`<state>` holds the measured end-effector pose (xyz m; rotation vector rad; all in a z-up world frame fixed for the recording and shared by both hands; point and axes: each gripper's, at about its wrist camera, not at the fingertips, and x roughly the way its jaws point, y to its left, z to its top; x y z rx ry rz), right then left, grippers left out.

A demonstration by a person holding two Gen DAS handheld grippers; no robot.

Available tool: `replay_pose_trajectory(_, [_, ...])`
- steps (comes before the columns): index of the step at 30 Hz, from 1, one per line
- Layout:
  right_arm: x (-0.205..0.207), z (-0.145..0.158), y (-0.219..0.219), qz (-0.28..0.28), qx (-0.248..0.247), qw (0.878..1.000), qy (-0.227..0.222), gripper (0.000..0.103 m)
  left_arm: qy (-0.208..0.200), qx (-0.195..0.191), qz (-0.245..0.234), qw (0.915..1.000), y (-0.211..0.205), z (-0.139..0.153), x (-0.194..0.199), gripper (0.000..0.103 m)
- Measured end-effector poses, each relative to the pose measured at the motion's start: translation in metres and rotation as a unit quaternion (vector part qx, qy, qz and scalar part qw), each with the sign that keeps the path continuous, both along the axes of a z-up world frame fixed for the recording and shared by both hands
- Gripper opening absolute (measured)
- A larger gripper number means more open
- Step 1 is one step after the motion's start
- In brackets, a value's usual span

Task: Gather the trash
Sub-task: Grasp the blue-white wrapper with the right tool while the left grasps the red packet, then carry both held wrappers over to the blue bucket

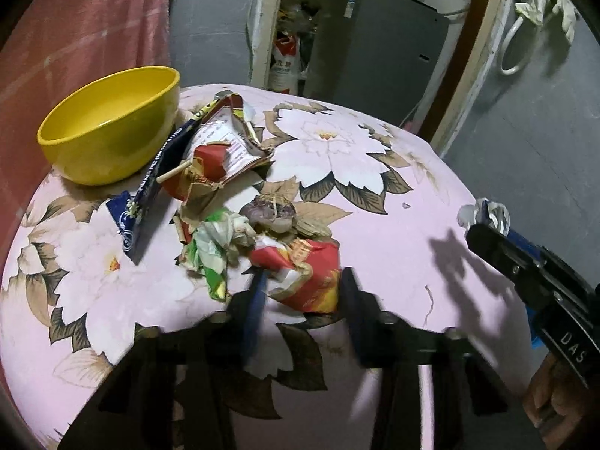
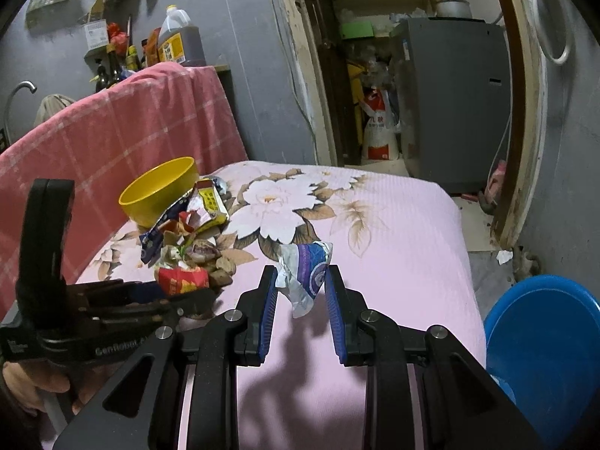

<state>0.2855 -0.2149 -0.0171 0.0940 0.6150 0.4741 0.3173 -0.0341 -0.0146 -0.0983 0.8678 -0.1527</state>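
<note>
On the floral pink-covered counter (image 1: 393,202), your stock stands as follows.

Item, held: one crumpled white-and-purple wrapper (image 2: 305,270), lifted clear of the cloth, pinched between the blue pads of your right tool (image 2: 302,281), whose jaws are closed on it.

Item, about to be taken: one crumpled red-and-yellow wrapper (image 1: 303,273), at the near edge of the pile. Your left tool (image 1: 302,288) has its jaws parted to either side of it; the blur hides whether they touch it.

Items, uncollected: the trash pile (image 1: 221,187) of torn packets, a blue packet, sticks and husks, lying beside the yellow bowl (image 1: 108,127), which looks empty.

Judgement: early going; most of the pile is left.

View notes: only the right wrist view shows the blue basin (image 2: 543,337) on the floor beyond the counter's edge, a likely bin. Only the left wrist view shows the pile's contents up close.
</note>
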Motion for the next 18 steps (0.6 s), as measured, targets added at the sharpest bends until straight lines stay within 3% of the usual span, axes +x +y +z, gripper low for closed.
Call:
replay_pose_trajectory(8, [-0.005, 0.001, -0.008, -0.003, 0.010, 1.000, -0.004, 0.023, -0.047, 0.014, -0.014, 0.9987, -0.008, 0.015, -0.025, 0.020])
replay_pose_trajectory(15, [-0.022, 0.021, -0.023, -0.017, 0.034, 0.998, -0.055, 0.023, -0.107, 0.008, -0.031, 0.9937, -0.029, 0.040, -0.042, 0.019])
replay_pose_trajectory(18, [-0.027, 0.027, -0.034, -0.026, 0.047, 0.996, -0.067, 0.024, -0.106, 0.027, -0.039, 0.9933, -0.046, 0.043, -0.039, 0.018])
